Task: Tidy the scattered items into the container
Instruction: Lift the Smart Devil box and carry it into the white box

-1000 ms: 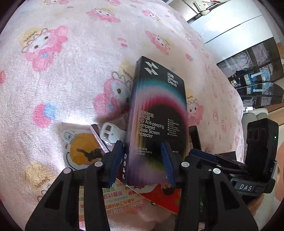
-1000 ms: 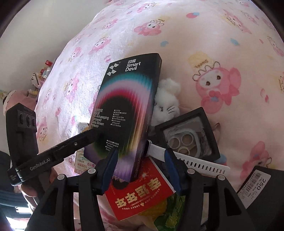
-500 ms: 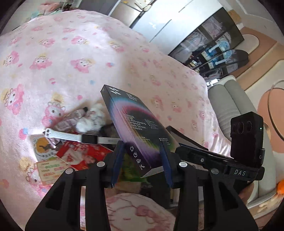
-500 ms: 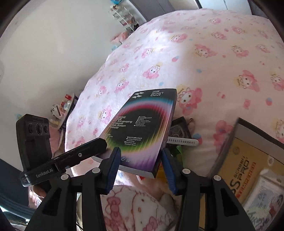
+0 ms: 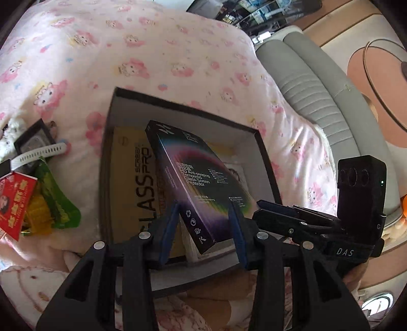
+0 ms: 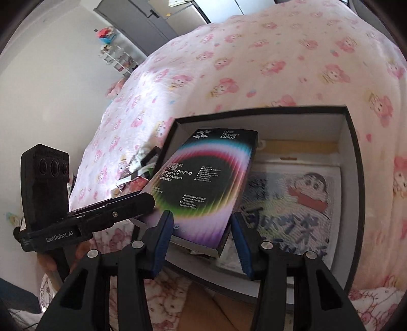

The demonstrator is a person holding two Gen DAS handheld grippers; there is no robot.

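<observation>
Screen protector box [image 5: 201,183], judged light, rigid and slick, sat tilted over the container [image 5: 267,157], its near end between both half-open grippers, left gripper [image 5: 204,230] apparently pinching it, right gripper [image 6: 203,234] showing a gap.

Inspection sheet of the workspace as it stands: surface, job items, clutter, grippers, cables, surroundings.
Surface: pink cartoon-print blanket, soft and uneven.
Job's things: screen protector box held tilted over the open black container; yellow glass pack and cartoon print already inside.
Clutter: white watch strap, red packet, green wrapper and small black case outside the container.
Grippers: left gripper clamps the box; right gripper straddles it, contact unclear.
Cables: nothing seen.
Surroundings: grey sofa, grey cabinet.
</observation>
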